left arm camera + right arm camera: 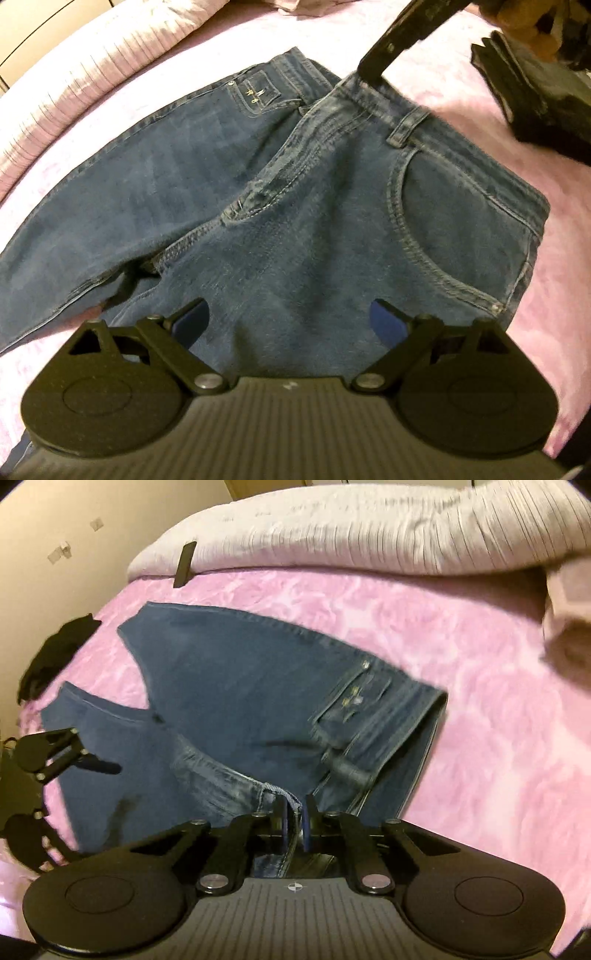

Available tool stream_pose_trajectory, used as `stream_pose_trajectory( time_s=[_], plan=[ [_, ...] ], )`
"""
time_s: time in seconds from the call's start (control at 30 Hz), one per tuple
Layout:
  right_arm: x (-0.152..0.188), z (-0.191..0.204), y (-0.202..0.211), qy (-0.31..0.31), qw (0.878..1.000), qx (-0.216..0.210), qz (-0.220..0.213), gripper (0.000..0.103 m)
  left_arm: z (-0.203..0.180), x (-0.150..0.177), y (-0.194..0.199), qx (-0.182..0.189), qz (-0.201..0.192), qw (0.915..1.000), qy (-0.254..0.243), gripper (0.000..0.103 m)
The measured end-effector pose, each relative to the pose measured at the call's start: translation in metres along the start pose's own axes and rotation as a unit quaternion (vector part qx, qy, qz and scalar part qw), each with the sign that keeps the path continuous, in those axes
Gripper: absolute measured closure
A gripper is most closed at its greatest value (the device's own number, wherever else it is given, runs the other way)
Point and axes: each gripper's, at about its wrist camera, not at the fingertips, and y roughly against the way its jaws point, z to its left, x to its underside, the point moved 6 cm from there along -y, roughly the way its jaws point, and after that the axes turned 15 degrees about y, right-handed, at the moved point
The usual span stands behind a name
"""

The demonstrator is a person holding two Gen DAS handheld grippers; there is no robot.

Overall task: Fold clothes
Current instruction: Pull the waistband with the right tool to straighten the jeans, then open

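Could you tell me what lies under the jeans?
The jeans lie on a pink blanket, which shows all round them. The right tongs pinch the waistband. Anything directly beneath the denim is covered.

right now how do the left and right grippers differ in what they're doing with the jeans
The left gripper has its jaws spread wide over the jeans with no denim between them; the right gripper has its jaws nearly closed, pinching the denim at the waistband. The left one is over the seat area below the front pocket; the right one is at the top edge. Both are black with blue pads, above the pink bedspread.
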Motion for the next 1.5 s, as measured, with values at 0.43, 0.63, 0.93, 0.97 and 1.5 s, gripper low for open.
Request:
stream_pose_trajectory(
  time_s=[0.43,0.63,0.93,0.97,1.5],
  plan=[
    [0.021,0.003,-0.042,-0.025,0.997,0.037,0.069,0.065,0.022,0.006,0.005,-0.003,0.002,0.9992,0.039,0.012],
    [0.011,0.042,-0.042,-0.03,0.998,0.02,0.044,0.064,0.051,0.016,-0.018,-0.017,0.024,0.997,0.072,0.012],
    [0.014,0.063,-0.053,-0.057,0.994,0.036,0.082,0.062,0.075,0.032,0.004,-0.028,0.045,0.9939,0.097,0.012],
    [0.013,0.066,-0.045,-0.057,0.994,0.04,0.088,0.062,0.08,0.036,0.016,-0.034,0.045,0.993,0.104,0.012],
    [0.006,0.167,0.053,-0.025,0.984,0.078,0.161,0.029,0.125,0.125,0.175,-0.133,0.057,0.9706,0.193,0.012]
  ],
)
